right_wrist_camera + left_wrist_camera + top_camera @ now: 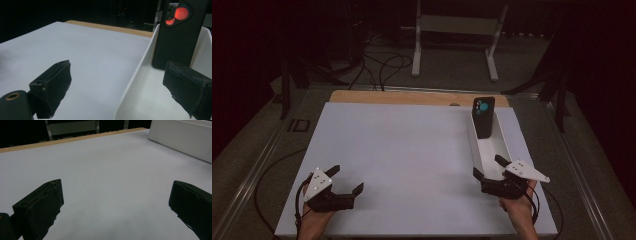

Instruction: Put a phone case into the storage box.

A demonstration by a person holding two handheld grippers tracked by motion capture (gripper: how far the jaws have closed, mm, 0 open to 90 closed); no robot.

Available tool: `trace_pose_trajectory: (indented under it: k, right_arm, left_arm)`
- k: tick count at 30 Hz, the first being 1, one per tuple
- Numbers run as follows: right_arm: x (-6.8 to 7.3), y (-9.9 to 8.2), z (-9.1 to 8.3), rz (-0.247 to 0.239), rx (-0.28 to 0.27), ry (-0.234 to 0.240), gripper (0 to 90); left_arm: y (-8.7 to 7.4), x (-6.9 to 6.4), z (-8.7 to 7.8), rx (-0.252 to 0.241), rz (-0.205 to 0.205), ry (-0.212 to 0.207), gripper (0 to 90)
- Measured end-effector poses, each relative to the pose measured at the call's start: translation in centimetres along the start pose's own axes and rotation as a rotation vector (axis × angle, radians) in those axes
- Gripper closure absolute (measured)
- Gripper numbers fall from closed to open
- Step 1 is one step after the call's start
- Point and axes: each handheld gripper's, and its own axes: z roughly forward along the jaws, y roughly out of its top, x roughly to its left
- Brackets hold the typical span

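A long white tray (507,145) lies along the right side of the white board (402,150). A black phone-like slab (484,117) with round lenses near its top stands upright at the tray's far end, leaning on the wall. My right gripper (488,167) is open at the tray's near end. In the right gripper view its jaws (117,67) straddle the tray's left wall (135,72), with the slab (177,35) ahead and apart. My left gripper (347,179) is open and empty over the board's near left part, the same gripper (116,186) facing bare board.
A wooden table edge (412,97) runs along the board's far side. Beyond it on the floor are a white metal stand (457,30) and loose cables (382,65). The tray's outer wall (180,137) shows at the upper right of the left gripper view.
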Motion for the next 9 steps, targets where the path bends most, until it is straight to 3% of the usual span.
trace_pose_trajectory:
  k: [6,9]
  right_arm:
    - [0.1,-1.4,-0.9,0.021,-0.016,0.008,7.9]
    - [0.3,-1.7,-1.0,-0.002,-0.017,0.001,7.9]
  left_arm:
    - [0.1,-0.1,0.0,-0.004,0.004,-0.008,0.2]
    - [0.2,-0.1,-0.1,-0.01,0.002,-0.008,0.2]
